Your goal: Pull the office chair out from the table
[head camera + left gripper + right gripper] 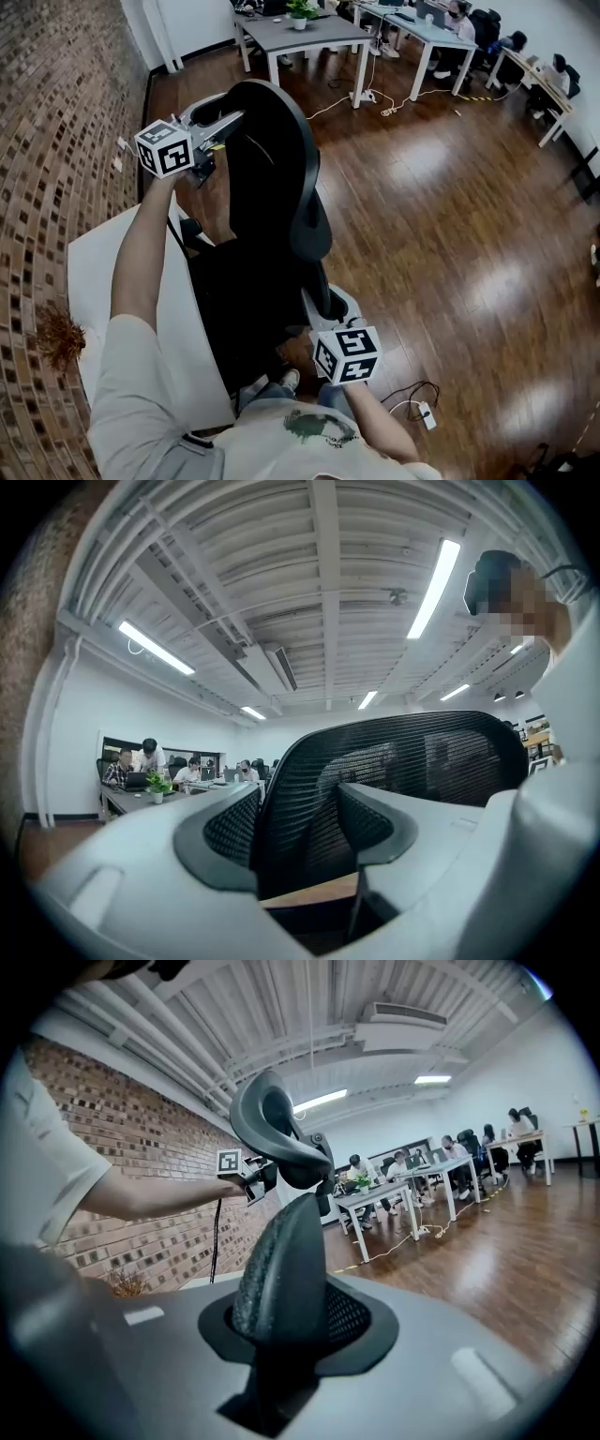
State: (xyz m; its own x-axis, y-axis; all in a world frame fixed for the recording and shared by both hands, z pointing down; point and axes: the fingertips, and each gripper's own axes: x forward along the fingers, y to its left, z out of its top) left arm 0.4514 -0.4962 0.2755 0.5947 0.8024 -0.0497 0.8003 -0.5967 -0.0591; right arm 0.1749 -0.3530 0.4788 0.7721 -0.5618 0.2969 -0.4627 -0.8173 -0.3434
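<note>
Right hand-held gripper (pixel 322 305) at 6 o'clock is pinching what looks like the armrest (pixel 281 1251) of the office chair (pixel 267 272). The chair sits dead centre, just beside the white bench (pixel 94 272) at 9 o'clock. Left hand-held gripper (pixel 300 829) at 11 o'clock has its jaws wide round the backrest (pixel 272 159) rim, clamped I'd say. I'd draw both back level and together toward 6 so the chair rolls straight instead of swivelling, minding my shoe (pixel 289 380). No brand or text readable, and the cubes carry only square markers.

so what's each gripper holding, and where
The left gripper clamps the black mesh office chair by its backrest's side rim, near the top; the right gripper is shut on its black padded armrest.
</note>
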